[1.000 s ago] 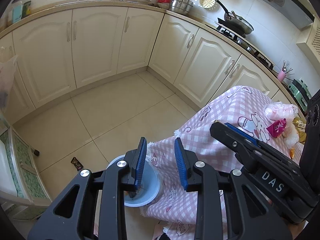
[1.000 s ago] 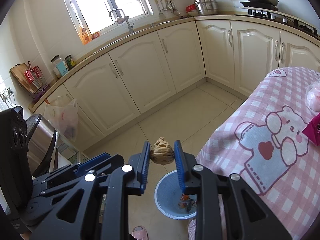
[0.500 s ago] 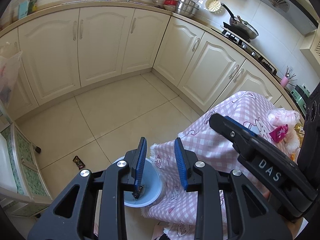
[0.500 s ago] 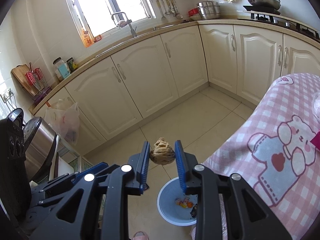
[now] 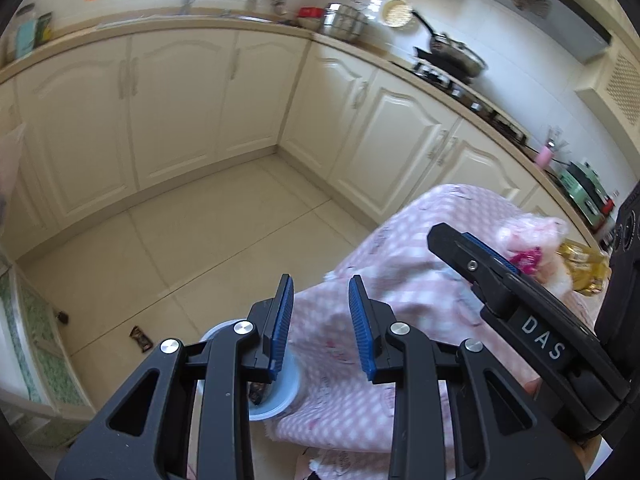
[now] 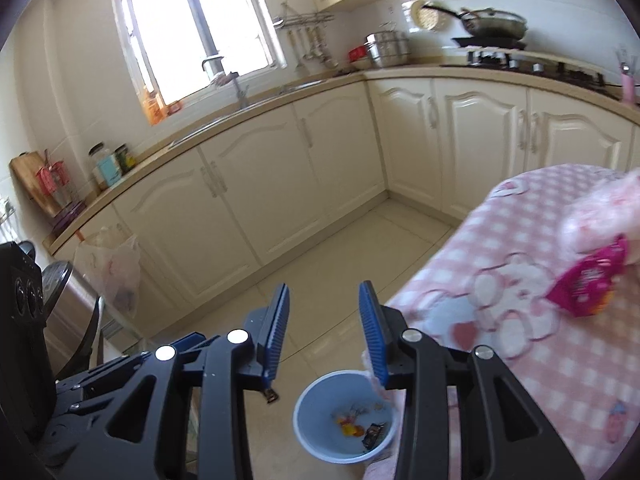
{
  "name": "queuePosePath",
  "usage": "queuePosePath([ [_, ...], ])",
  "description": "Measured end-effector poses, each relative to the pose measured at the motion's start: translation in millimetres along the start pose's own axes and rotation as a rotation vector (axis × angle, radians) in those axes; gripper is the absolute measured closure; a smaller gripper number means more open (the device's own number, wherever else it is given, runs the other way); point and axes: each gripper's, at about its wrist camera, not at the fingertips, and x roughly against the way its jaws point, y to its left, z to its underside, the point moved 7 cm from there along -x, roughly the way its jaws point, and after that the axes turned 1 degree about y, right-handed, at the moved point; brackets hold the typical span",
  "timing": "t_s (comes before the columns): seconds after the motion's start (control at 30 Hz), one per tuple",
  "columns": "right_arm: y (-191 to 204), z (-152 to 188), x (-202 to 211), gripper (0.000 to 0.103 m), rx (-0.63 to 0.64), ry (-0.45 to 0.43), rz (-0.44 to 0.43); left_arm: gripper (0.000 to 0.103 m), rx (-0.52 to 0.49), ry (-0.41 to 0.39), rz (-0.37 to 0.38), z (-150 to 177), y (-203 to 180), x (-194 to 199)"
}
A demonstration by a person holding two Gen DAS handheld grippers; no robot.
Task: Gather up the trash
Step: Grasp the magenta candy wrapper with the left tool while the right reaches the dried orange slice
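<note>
Two empty claws above the blue bin, right claw opening.

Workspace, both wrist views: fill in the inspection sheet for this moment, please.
Surface: table with pink checked cloth, bear print.
Job's things: blue bin on the floor beside the table, wrappers inside; pink wrapper, pink plastic bag and gold wrapper on the cloth.
Clutter: dark wrapper on the floor tiles.
Grippers: left gripper empty; right gripper opening, nothing between the pads.
Cables: nothing seen.
Surroundings: cream cabinets, window, pan on the stove.
</note>
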Motion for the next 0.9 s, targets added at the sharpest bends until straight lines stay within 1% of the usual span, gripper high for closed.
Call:
queuePosePath([
  [0.07, -16.5, -4.5, 15.2, 0.067, -0.008, -0.023, 0.042, 0.075, -0.033, -0.004, 0.028, -2.4, -22.4, 0.0],
  [0.13, -40.1, -8.4, 34.4, 0.066, -0.026, -0.053, 0.099, 0.071, -0.074, -0.007, 0.067, -5.1, -48.3, -1.6],
  [0.2, -64.7, -9.8, 50.7, 0.065, -0.044, -0.071, 0.144, 0.062, -0.114, -0.010, 0.089, -5.4, -72.5, -4.1],
  [0.3, -110.0, -10.4, 81.0, 0.063, -0.083, -0.102, 0.240, 0.055, -0.175, -0.009, 0.126, -4.1, -111.4, -10.3],
  [0.43, -163.7, -6.0, 113.0, 0.058, -0.128, -0.125, 0.345, 0.052, -0.250, 0.014, 0.179, 2.0, -159.8, -23.6],
  [0.53, -201.8, 2.3, 129.3, 0.054, -0.149, -0.109, 0.410, 0.052, -0.297, 0.037, 0.212, 8.6, -190.3, -35.4],
  [0.6, -220.2, 8.2, 132.0, 0.053, -0.167, -0.084, 0.429, 0.052, -0.330, 0.047, 0.204, 11.7, -206.1, -45.3],
  [0.7, -240.6, 21.2, 132.9, 0.051, -0.194, -0.041, 0.457, 0.050, -0.360, 0.063, 0.195, 13.5, -219.8, -57.3],
  [0.77, -252.8, 30.3, 131.4, 0.049, -0.213, -0.011, 0.466, 0.049, -0.371, 0.076, 0.187, 13.7, -222.6, -65.5],
  [0.9, -271.8, 47.3, 118.9, 0.049, -0.263, 0.061, 0.467, 0.049, -0.384, 0.107, 0.134, 14.5, -226.5, -85.6],
])
